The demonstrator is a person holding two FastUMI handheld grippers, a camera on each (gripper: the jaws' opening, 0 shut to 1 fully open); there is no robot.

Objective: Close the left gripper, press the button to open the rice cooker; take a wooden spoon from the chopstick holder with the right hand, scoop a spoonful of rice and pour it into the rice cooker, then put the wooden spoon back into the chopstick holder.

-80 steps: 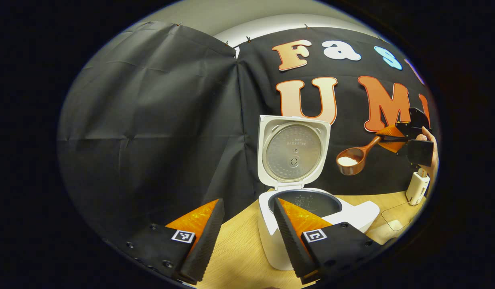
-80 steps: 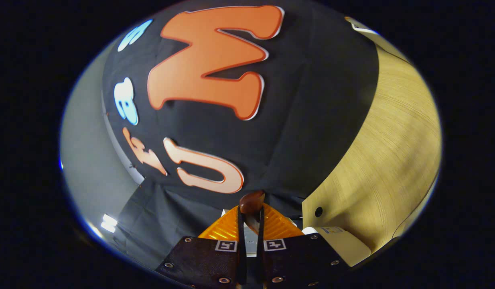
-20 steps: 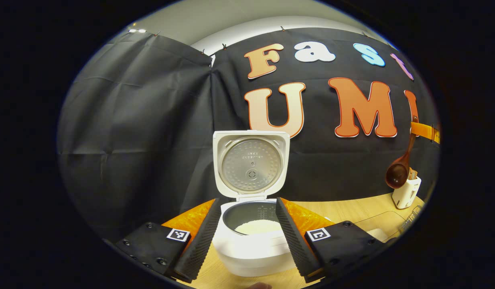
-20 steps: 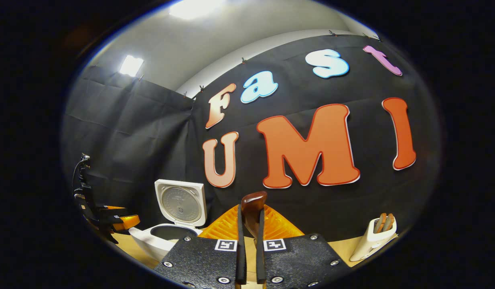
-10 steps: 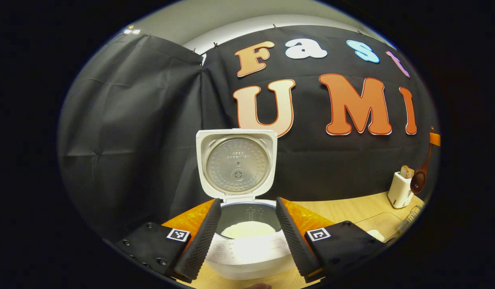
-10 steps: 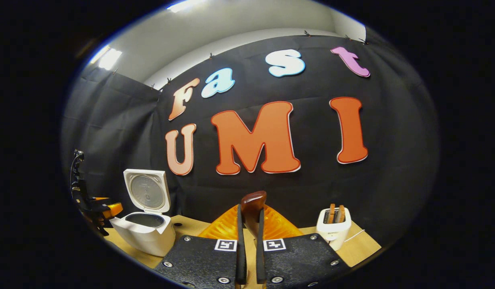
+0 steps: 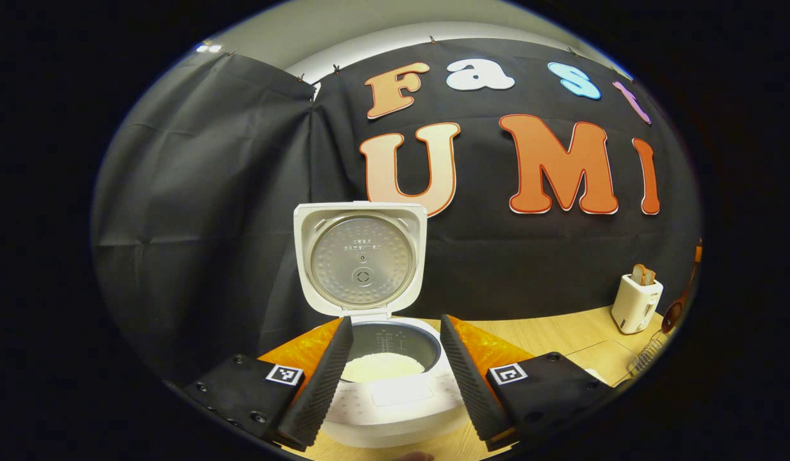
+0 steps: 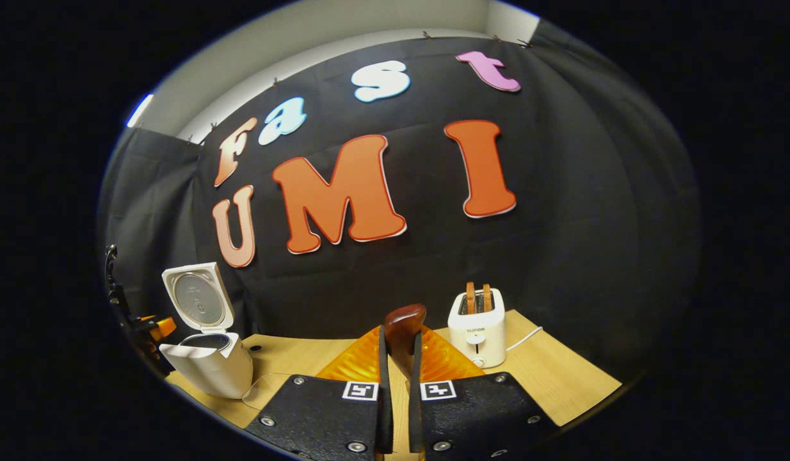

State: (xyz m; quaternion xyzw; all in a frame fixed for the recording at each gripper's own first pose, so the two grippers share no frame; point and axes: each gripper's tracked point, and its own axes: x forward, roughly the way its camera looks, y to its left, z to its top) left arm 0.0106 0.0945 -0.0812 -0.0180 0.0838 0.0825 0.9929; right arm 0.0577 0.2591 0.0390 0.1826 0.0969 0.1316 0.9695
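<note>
Now the right tool point(image 8: 395, 378) pinches the wooden spoon point(image 8: 404, 326) handle near the chopstick holder point(image 8: 477, 328). Left tool point(image 7: 390, 378) gapes empty before the open rice cooker point(image 7: 369, 301).

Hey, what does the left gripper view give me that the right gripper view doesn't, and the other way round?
Left gripper view: white rice inside the pot, framed by the open left gripper's fingers, and the wooden spoon's bowl at the far right edge. Right gripper view: the right gripper shut on the spoon's handle, and a white cord beside the chopstick holder. Both: the rice cooker with its lid up, the holder, the wooden table.
</note>
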